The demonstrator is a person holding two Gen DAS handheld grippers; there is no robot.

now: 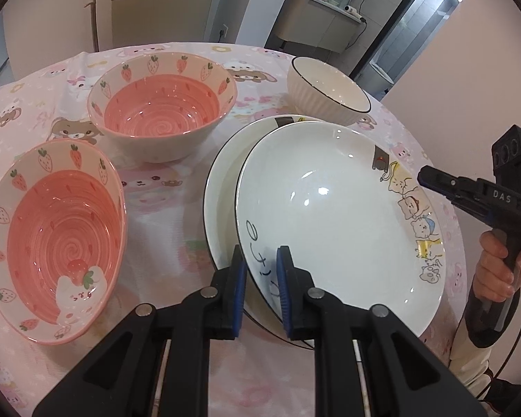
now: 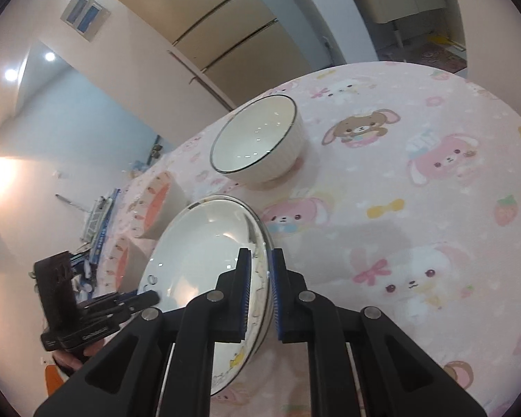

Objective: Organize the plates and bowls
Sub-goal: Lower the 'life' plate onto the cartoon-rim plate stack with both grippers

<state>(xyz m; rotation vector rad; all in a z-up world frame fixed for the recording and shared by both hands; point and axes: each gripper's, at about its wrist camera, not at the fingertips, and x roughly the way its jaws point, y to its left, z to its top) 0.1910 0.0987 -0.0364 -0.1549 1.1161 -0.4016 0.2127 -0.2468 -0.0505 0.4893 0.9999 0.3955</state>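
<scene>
Both claws are clamped on the cartoon plate [image 1: 330,208], the left claw [image 1: 262,292] on its near rim and the right claw [image 2: 260,292] on the opposite rim, holding it tilted directly over the lower plate [image 1: 222,187] on the tabletop [image 1: 163,187].

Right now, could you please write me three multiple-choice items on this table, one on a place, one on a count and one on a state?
1. Where does the white ribbed bowl stand?
A. beyond the plates
B. inside a pink bowl
C. on the floor

2. How many strawberry bowls are on the tablecloth?
A. one
B. two
C. four

3. What is the left hand-held gripper doing?
A. hanging open over a bowl
B. pinching the top plate at its rim
C. lying on the table

Answers: 1 A, it sits past the stacked plates, at the far edge. 2 B, a far one and a near one. 3 B, its pads flank the rim.
</scene>
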